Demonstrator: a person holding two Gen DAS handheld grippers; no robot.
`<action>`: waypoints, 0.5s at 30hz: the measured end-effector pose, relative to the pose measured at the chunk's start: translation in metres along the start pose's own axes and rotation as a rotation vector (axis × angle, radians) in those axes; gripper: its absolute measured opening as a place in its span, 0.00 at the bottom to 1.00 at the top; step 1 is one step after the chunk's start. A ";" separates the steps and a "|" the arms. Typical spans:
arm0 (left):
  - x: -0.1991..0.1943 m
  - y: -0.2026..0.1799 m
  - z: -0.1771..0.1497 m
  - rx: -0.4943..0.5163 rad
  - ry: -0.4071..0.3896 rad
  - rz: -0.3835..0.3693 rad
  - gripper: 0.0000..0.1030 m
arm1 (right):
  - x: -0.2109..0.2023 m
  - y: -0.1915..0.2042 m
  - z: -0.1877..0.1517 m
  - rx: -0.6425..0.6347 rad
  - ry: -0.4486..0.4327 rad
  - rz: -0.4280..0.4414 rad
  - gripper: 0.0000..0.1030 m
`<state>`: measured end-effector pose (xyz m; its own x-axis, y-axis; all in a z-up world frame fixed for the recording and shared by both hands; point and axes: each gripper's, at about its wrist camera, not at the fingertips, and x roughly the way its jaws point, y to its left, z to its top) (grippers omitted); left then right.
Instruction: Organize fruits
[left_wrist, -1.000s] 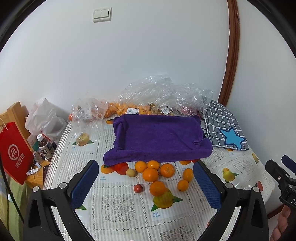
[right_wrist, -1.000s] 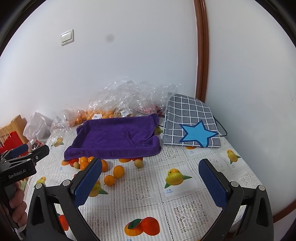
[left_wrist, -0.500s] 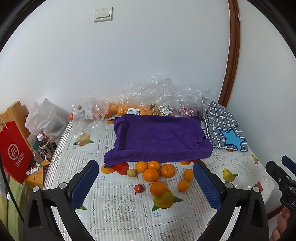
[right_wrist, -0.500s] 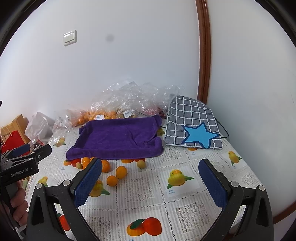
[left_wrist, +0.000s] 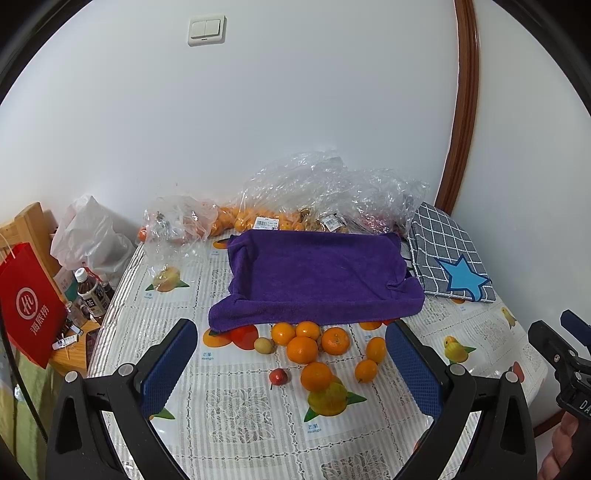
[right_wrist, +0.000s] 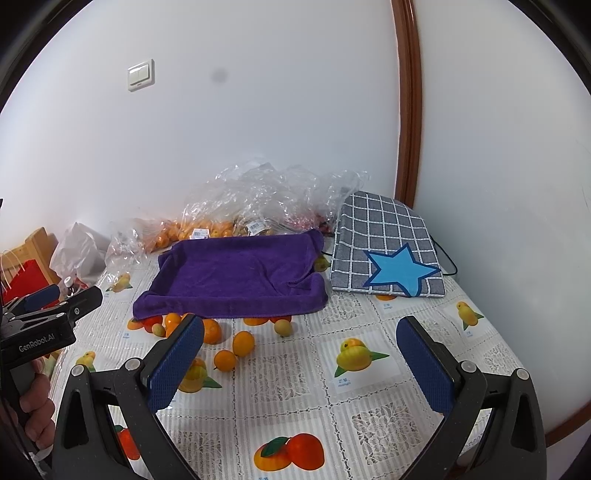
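Observation:
Several oranges lie loose on the tablecloth just in front of a purple towel-lined tray, with a small red fruit and a pale yellow-green fruit among them. In the right wrist view the same oranges, a pale fruit and the tray show left of centre. My left gripper is open and empty, hovering above the fruit. My right gripper is open and empty, over the table's middle.
Clear plastic bags of fruit lie against the wall behind the tray. A grey checked cushion with a blue star sits at the right. A red bag and bottles stand off the table's left edge.
Both grippers have drawn slightly nearer the table; the view has shifted little. Nothing was taken hold of or moved.

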<state>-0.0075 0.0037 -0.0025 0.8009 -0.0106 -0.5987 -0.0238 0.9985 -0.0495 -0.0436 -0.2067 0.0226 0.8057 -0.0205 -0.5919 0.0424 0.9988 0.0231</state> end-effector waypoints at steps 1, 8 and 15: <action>0.000 0.000 0.000 0.000 -0.001 -0.001 1.00 | 0.000 0.000 0.000 0.000 0.000 -0.001 1.00; -0.001 0.003 0.001 -0.002 -0.004 -0.004 1.00 | 0.000 0.000 0.000 -0.001 -0.001 0.000 1.00; -0.001 0.003 0.005 0.000 -0.006 -0.006 1.00 | 0.001 0.003 0.001 -0.004 -0.010 0.006 1.00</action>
<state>-0.0050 0.0075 0.0021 0.8045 -0.0158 -0.5937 -0.0192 0.9984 -0.0526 -0.0417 -0.2038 0.0229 0.8117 -0.0150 -0.5839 0.0351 0.9991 0.0231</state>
